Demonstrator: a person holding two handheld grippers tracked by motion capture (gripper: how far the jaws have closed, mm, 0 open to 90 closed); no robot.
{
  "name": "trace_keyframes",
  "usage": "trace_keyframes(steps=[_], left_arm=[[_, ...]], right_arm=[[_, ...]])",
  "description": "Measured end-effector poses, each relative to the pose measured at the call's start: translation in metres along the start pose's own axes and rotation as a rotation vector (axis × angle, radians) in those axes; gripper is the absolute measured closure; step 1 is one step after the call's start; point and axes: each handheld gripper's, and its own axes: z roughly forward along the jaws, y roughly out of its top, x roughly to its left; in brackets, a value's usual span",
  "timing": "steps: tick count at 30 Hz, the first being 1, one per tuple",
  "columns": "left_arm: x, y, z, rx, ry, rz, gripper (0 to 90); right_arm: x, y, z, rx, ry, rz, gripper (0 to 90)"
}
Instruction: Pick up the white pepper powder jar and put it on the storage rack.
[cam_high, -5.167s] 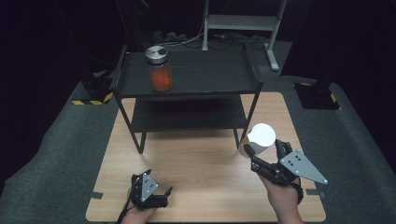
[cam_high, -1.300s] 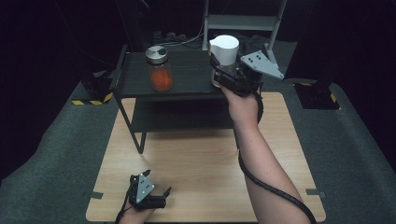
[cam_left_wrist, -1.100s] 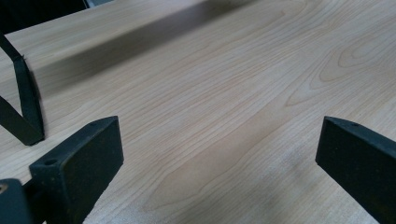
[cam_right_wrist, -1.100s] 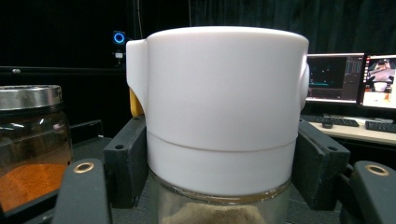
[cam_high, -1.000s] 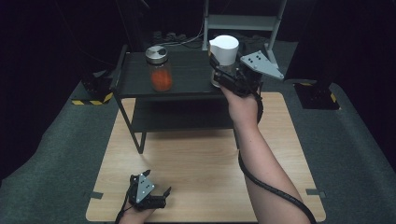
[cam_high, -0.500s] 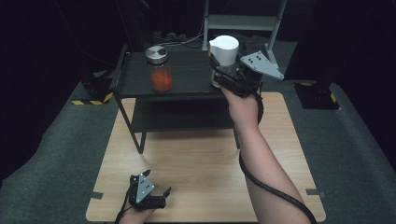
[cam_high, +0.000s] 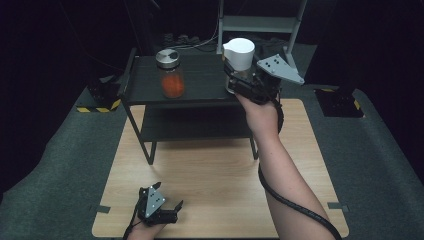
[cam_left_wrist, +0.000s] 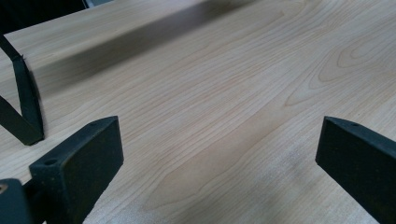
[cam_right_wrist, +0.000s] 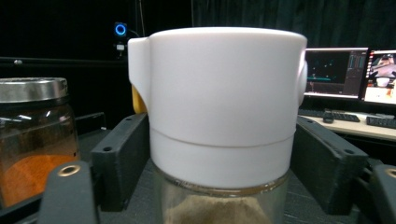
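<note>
Right gripper (cam_high: 239, 80) jaws just opening, flanking the white-capped jar (cam_high: 238, 62) — pads seemingly off it. Jar standing on shelf top (cam_high: 200, 82), 3 o'clock of orange-filled jar (cam_high: 171, 75). Release step; next — straight retreat toward 6 o'clock, no nudging.

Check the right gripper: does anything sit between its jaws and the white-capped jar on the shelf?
Nothing visible does. The right gripper straddles the white-capped jar, jaws just opening. The metal-lidded jar stands apart on the shelf.
</note>
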Motion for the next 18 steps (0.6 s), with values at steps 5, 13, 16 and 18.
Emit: trace_keyframes(steps=[5, 13, 16, 18], left_arm=[[0.000, 0.000, 0.000, 0.000, 0.002, 0.001, 0.9], [-0.001, 0.001, 0.000, 0.003, 0.002, 0.003, 0.9], [-0.001, 0.000, 0.000, 0.002, 0.002, 0.003, 0.9], [-0.001, 0.000, 0.000, 0.001, 0.002, 0.003, 0.9]], right_arm=[[0.001, 0.002, -0.002, 0.010, -0.010, -0.002, 15.6], [0.005, 0.004, -0.009, 0.013, 0.002, -0.018, 5.4], [0.005, 0.003, -0.013, 0.009, 0.013, -0.017, 0.4], [0.006, 0.002, -0.017, 0.002, 0.016, -0.024, 0.0]])
